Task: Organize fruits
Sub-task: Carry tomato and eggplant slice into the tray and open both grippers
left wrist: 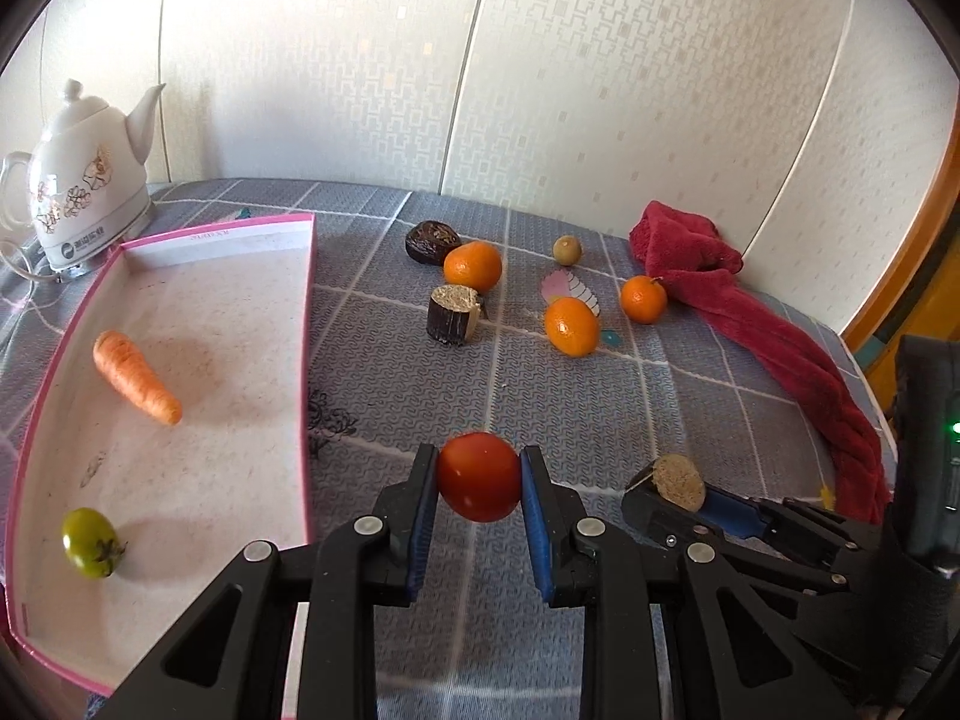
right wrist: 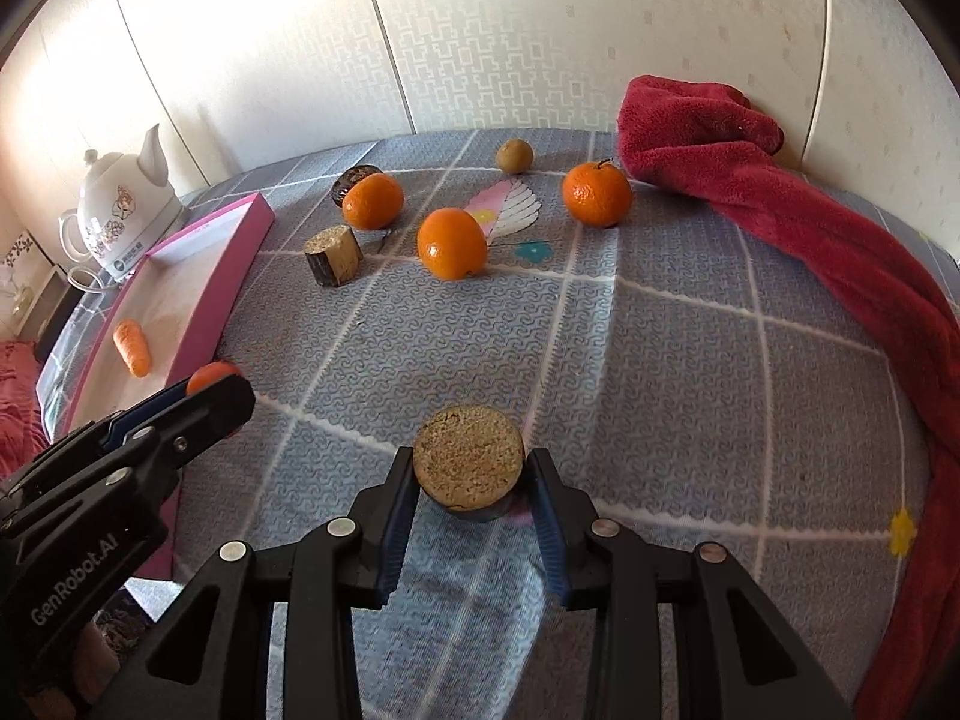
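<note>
**Both grippers loaded over the checked cloth**

Pale patterned wall panels back a bed or table covered in a grey-blue checked cloth (left wrist: 600,408). Far left of the left jaws lies a pink-edged shallow box (left wrist: 198,372), holding a carrot (left wrist: 137,377) and a green tomato (left wrist: 90,543). Well to the right of the right jaws, a red towel (right wrist: 840,252) trails along the cloth's edge. Beyond the box stands a white floral kettle (left wrist: 90,180).

The left gripper (left wrist: 478,477) is closed partway on a red tomato (left wrist: 478,476), blue pads pressing both its sides, just right of the box wall. The right gripper (right wrist: 469,468) is closed on a sugarcane chunk (right wrist: 468,455), cut face up, its jaws snug against the dark rind.

Ahead of both jaws sit three mandarins (right wrist: 451,243) (right wrist: 597,193) (right wrist: 372,200), well apart from the grippers. Among them stands a second sugarcane chunk (right wrist: 333,255), with a dark wrinkled fruit (left wrist: 432,242) behind the leftmost mandarin. Farthest off rests a small brownish round fruit (right wrist: 515,156).
</note>
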{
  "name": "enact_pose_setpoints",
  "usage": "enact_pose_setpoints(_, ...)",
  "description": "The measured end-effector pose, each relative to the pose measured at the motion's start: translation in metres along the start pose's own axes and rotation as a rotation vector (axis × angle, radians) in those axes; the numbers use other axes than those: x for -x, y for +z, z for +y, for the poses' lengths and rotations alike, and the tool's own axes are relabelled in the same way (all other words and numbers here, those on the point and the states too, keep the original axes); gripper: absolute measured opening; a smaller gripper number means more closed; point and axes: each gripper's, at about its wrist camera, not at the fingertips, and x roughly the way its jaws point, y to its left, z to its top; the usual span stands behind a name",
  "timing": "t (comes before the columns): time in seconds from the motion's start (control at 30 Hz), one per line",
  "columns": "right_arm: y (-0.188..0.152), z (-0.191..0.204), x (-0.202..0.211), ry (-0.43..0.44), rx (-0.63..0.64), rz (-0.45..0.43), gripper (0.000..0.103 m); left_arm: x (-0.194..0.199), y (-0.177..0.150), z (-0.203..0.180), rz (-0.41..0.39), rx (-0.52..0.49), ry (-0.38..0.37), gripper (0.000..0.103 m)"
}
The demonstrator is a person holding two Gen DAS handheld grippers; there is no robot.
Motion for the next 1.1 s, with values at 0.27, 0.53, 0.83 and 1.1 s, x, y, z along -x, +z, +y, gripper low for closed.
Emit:
enact_pose_setpoints(0.27, -0.013, 0.009, 0.019, 0.097, -0.027, -0.030, 0.037, 0.030, -0.006, 0.023, -0.038, 0.042, 0.010, 0.027)
enact_pose_setpoints(0.53, -0.022, 0.031, 0.030, 0.150, 0.003, -0.028, 0.037, 0.056, -0.011, 0.055, -0.082, 0.087, 0.065, 0.027)
enact_pose_setpoints(0.83, -0.026, 0.069, 0.038, 0.208, 0.090, -0.034, 0.037, 0.068, -0.015, 0.098, -0.101, 0.168, 0.137, 0.027)
enact_pose_setpoints(1.1, -0.023, 0.106, 0.039, 0.243, 0.174, -0.018, 0.037, 0.072, -0.014, 0.125, -0.109, 0.223, 0.166, 0.027)
